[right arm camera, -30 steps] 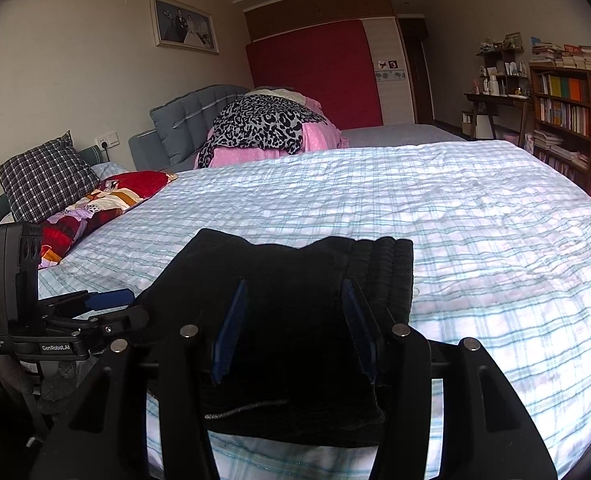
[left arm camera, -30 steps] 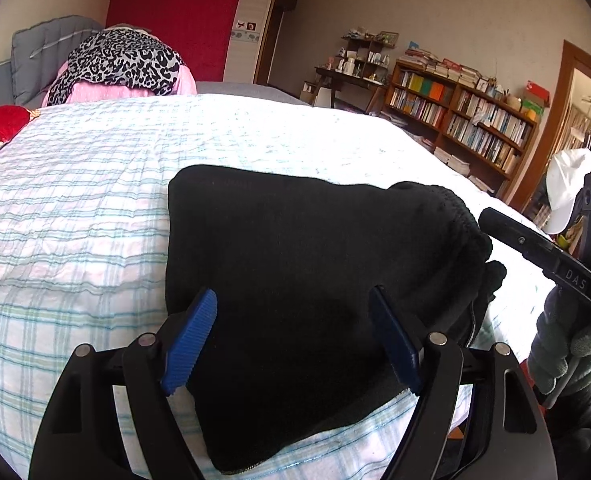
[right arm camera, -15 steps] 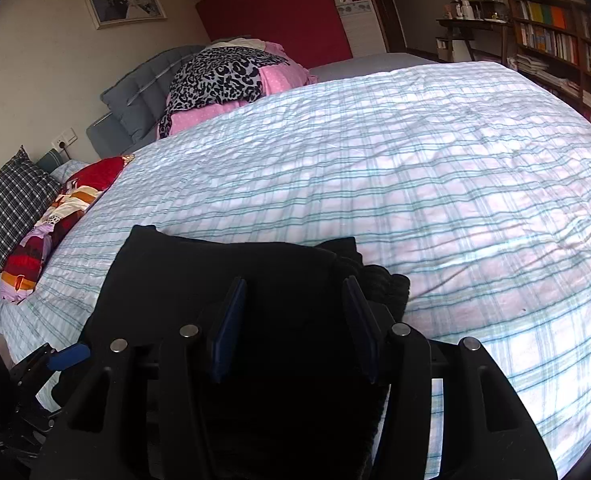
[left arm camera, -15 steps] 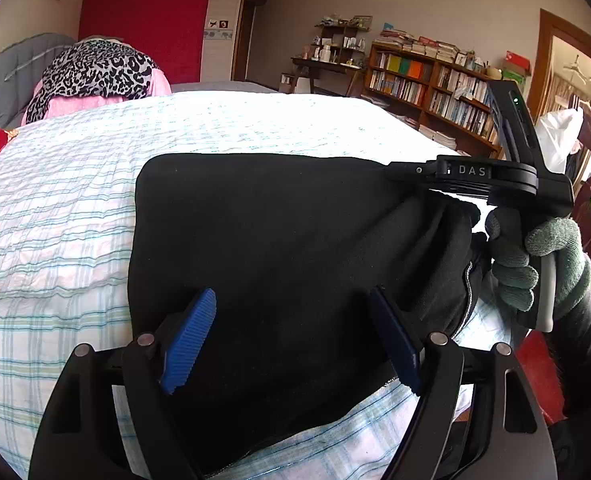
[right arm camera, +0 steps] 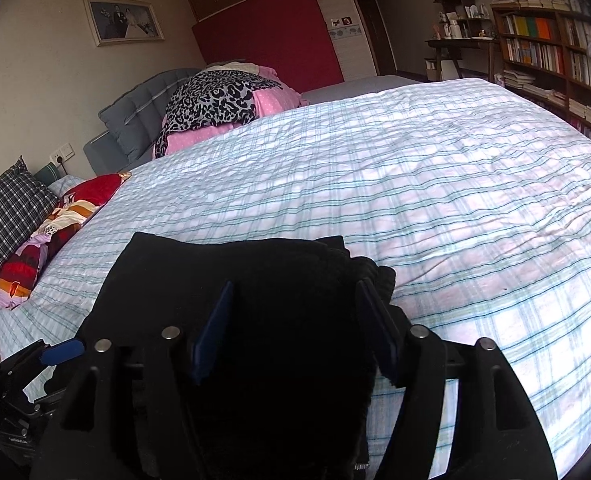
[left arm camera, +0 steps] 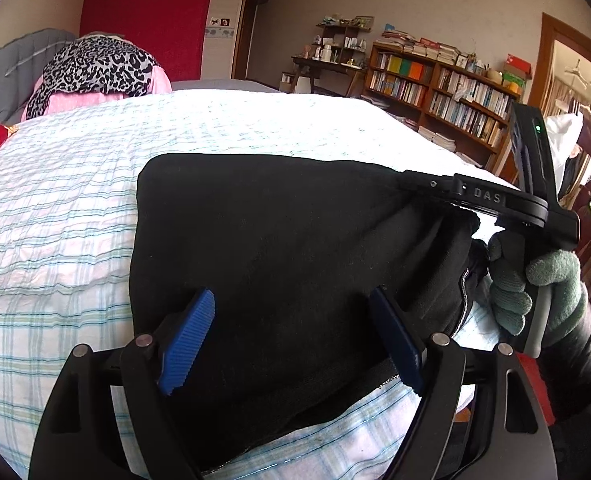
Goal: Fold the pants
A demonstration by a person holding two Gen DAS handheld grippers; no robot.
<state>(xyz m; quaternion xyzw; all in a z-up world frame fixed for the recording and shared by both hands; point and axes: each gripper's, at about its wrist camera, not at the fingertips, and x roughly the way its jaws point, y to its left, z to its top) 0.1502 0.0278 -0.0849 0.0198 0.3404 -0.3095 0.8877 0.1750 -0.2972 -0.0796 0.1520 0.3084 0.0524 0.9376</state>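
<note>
Now folded black pants [left arm camera: 295, 248] lie on the checked bed [left arm camera: 55, 216].

light: soft daylight, bright on the bed [right arm camera: 435, 184] ahead of the tool
glare: bedcover washed out
shadows: black pants [left arm camera: 279, 248] lose all detail
distortion: fisheye bending, dark corners
focus: sharp

Our left gripper [left arm camera: 293, 338] sits low and tilted down, blue pads [left arm camera: 187, 340] spread wide and the jaws opening a bit more. Over on the other side, our right hand [left arm camera: 535, 288] in its green knit glove is wrapped around the handle of the right gripper [right arm camera: 295, 328], whose jaws are also opening, pads well apart, aimed downward too.
</note>
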